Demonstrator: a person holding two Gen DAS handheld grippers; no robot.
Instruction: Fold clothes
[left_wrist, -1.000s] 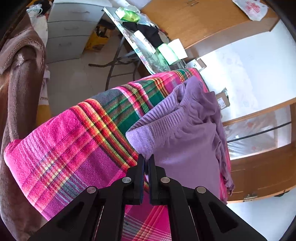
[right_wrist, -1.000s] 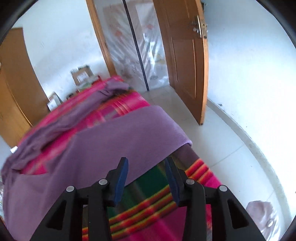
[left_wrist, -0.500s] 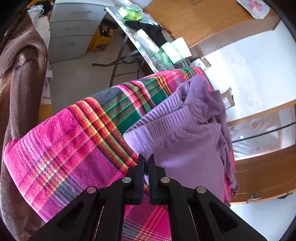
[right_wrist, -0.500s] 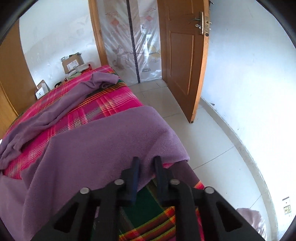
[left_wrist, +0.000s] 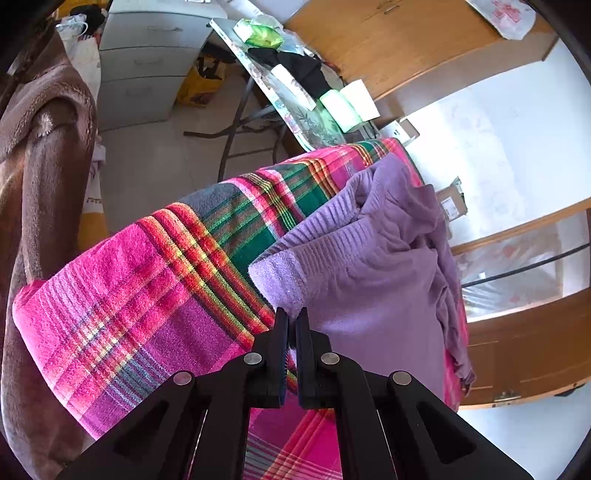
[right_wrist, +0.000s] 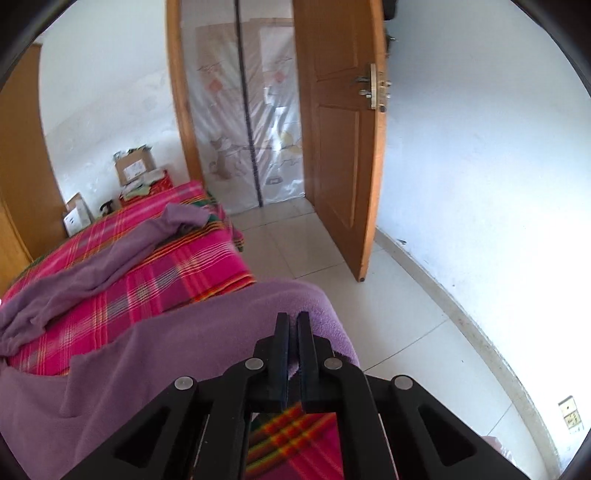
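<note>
Matte black angular grippers (left_wrist: 291, 314) (right_wrist: 293, 319), flat jaws, silver screws.

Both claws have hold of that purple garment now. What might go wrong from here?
The left gripper and right gripper each pinch only the garment's edge, so fabric may slip out when lifted. The right corner overhangs the bed, so it could drop to the floor. The far sleeve may drag.

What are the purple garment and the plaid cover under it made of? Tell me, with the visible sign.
Purple garment: looks like soft knit fleece, matte, with ribbed bands and a fuzzy nap at the edge held in the left tongs. Plaid cover: seemingly woven cotton, its coarse thread grid visible; matte.
</note>
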